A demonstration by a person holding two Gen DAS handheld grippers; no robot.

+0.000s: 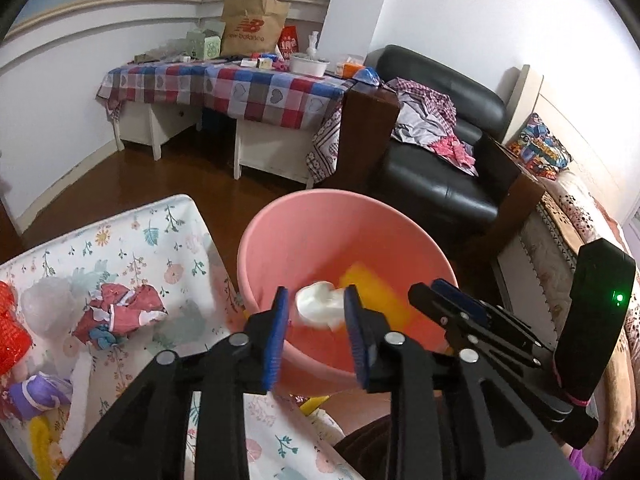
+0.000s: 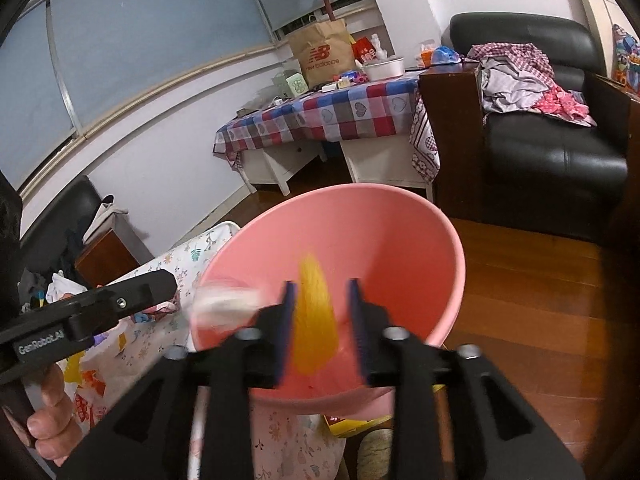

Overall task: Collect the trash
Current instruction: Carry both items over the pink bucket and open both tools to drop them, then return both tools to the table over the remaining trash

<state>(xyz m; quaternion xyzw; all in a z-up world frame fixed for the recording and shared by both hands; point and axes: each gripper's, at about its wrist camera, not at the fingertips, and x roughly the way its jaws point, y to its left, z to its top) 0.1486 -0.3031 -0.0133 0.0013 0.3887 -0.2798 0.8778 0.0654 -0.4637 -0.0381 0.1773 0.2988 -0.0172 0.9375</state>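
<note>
A pink bucket (image 1: 304, 240) (image 2: 380, 240) stands beside the floral-cloth table (image 1: 168, 240). My left gripper (image 1: 316, 292) hangs over the bucket with its jaws apart. A white paper wad (image 1: 318, 306) is between them, loose and blurred, seen from the right wrist as a white smear (image 2: 224, 304). My right gripper (image 2: 322, 285) is also open over the bucket, with a blurred yellow piece (image 2: 314, 320) (image 1: 372, 292) between its fingers and clear of the right pad. A crumpled red-and-white wrapper (image 1: 120, 316) and clear plastic (image 1: 48, 304) lie on the cloth.
A red net (image 1: 12, 332), a purple wrapper (image 1: 36, 396) and a yellow scrap (image 1: 40, 440) lie at the cloth's left edge. Beyond the bucket are the wooden floor (image 2: 520, 280), a checkered table (image 1: 248, 88) and a black armchair (image 1: 440, 160) with clothes. A bed (image 1: 560, 232) is on the right.
</note>
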